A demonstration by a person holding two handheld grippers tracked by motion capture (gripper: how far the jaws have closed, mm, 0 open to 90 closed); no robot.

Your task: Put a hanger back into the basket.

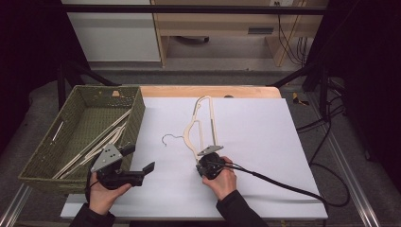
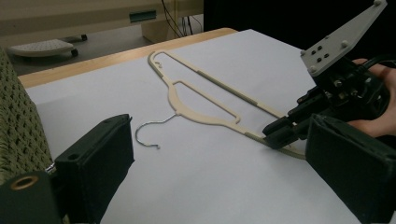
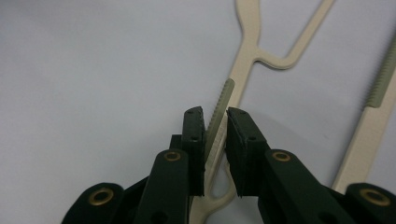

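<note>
Far left, a woven green basket (image 1: 138,111) sits at the table's left edge and holds several cream hangers (image 1: 101,142) lying slantwise on its floor; they overlap, so their exact number cannot be told. Just near and right of the basket, the left gripper (image 1: 142,171) is held above the white sheet (image 1: 255,127), its jaws standing wide apart with nothing between them. At the centre of the sheet lies one cream hanger (image 1: 203,124), flat, its long axis running from near to far and its metal hook (image 1: 171,138) pointing left. The right gripper (image 1: 204,155) meets this hanger at its near end; in the right gripper view the pads (image 3: 194,140) are clamped on the hanger's shoulder bar beside its ribbed grey strip (image 3: 223,98). Count: one basket, one hanger on the sheet, two grippers, each in one hand. A black cable (image 1: 283,185) trails from the right gripper toward the near right corner.
</note>
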